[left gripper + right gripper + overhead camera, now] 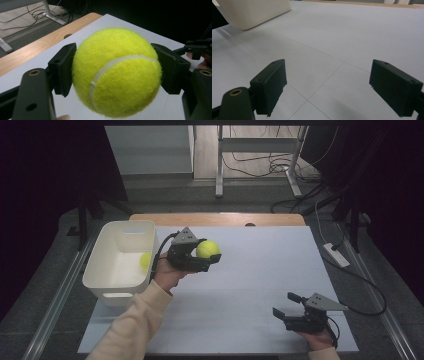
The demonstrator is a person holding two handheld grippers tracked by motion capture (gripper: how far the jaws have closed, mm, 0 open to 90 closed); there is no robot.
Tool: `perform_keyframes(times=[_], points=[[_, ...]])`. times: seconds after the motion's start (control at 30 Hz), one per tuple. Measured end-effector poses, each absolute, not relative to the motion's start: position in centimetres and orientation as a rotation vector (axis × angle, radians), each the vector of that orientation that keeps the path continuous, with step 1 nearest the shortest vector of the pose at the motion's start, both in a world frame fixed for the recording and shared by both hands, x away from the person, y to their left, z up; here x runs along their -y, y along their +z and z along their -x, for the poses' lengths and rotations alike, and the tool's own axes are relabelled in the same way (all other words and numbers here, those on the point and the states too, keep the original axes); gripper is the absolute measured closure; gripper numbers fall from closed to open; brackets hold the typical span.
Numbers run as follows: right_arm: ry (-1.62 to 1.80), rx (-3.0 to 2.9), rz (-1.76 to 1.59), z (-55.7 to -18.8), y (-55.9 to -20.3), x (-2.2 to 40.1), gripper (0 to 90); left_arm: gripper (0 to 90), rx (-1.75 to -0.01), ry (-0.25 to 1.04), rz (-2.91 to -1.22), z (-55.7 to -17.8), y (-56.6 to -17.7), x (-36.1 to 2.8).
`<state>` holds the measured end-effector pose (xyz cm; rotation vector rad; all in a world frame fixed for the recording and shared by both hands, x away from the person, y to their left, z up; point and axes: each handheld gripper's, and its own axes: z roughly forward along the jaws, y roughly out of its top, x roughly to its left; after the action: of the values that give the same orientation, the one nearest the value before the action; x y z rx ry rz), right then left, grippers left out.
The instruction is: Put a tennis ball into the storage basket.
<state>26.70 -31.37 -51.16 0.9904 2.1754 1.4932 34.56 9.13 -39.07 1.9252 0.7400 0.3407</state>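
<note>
Left gripper view: tennis ball (pixel 117 72), no legible brand/txt.

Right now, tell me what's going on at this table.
A person holds a hand-held gripper in each hand. The left hand-held gripper is shut on a yellow tennis ball, held above the white tabletop just right of a white bin. A second tennis ball already lies in that bin. The right hand-held gripper sits low near the table's front right, jaws open with nothing between them.
</note>
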Motion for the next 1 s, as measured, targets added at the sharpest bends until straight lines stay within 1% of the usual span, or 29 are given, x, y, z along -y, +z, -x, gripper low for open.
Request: perform_keyframes(times=[1.0], points=[[1.492,-2.174,-0.990,-26.7,-51.1,31.4,14.2,26.3,-0.810,0.428,-1.849,-35.0,-37.6,-12.4]])
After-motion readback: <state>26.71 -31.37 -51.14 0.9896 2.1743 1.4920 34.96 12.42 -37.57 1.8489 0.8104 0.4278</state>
